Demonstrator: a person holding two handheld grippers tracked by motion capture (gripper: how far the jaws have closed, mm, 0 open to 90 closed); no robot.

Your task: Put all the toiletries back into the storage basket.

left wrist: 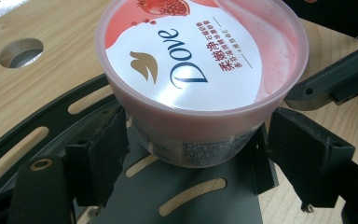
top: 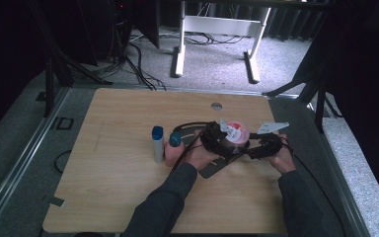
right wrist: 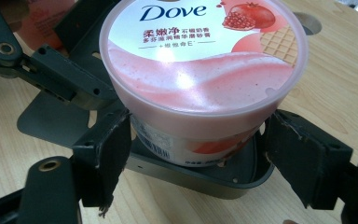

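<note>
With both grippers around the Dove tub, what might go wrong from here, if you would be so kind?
1. The left gripper and right gripper straddle the tub below its wide lid; a squeeze on the tapered wall might slip.
2. The tub sits on a slotted dark stand; lifting could drag or tip it.
3. Two bottles stand close by the left hand and could be knocked.

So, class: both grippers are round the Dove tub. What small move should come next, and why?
Probably close the left gripper fully on the Dove tub. Its fingers flank the tub's lower body, one touching, the other with a slight gap. The right gripper also straddles it, and the tub sits in a dark slotted tray.
</note>
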